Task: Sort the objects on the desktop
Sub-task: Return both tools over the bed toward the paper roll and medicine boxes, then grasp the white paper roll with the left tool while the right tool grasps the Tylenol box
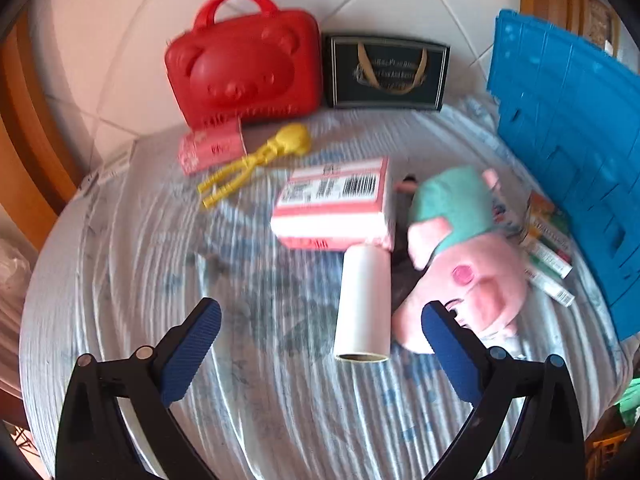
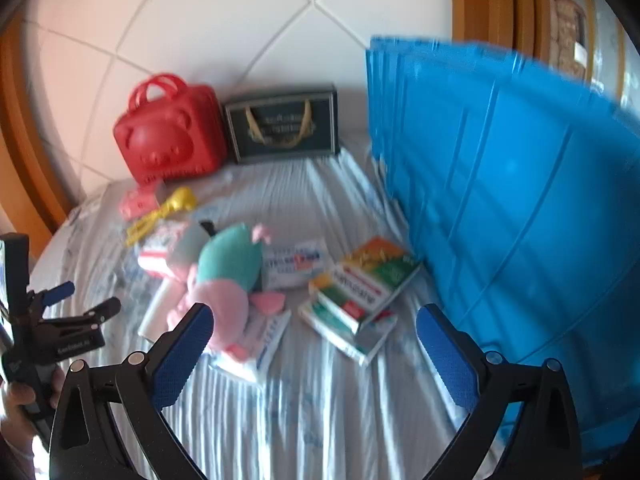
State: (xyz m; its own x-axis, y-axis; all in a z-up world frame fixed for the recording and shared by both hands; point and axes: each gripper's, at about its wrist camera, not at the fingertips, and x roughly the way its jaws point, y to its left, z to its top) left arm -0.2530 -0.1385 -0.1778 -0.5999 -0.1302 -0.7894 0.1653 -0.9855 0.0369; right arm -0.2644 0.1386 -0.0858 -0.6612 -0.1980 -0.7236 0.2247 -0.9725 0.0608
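Item 1. Left gripper point(image 1: 320, 332), bottom of the left wrist view: blue ribbed pads spread wide, nothing between them, held above the cloth.

Item 2. Right gripper point(image 2: 314, 334), bottom of the right wrist view: fingers likewise wide apart and empty.

Item 3. White cardboard-cored paper roll point(image 1: 363, 303), lying on its side at centre frame, just ahead of the left gripper, open end toward the camera. Likely light and stiff, apt to roll; best pinched across its middle.

Item 4. Pink plush pig in a teal shirt point(image 1: 464, 256), right of the roll and touching it. Soft and light; it should squash under the pads, so take the thick body.

Item 5. Pink-and-white barcoded carton point(image 1: 334, 204), behind the roll, rigid-looking; grip across the short sides.

Item 6. Stack of green, orange and white flat boxes point(image 2: 360, 292), centre of the right wrist view, close to the blue plastic crate point(image 2: 500, 200). Lettering too blurred to read.

Item 7. Yellow plastic tong-like toy point(image 1: 260, 160) and small pink packet point(image 1: 210, 148), upper left.

Item 8. Red bear-faced plastic case point(image 1: 244, 68) and dark gift bag with gold handles point(image 1: 386, 72), farthest back against the tiled wall.

Hidden: a dark object under the pig, possibly fabric; the crate's interior.
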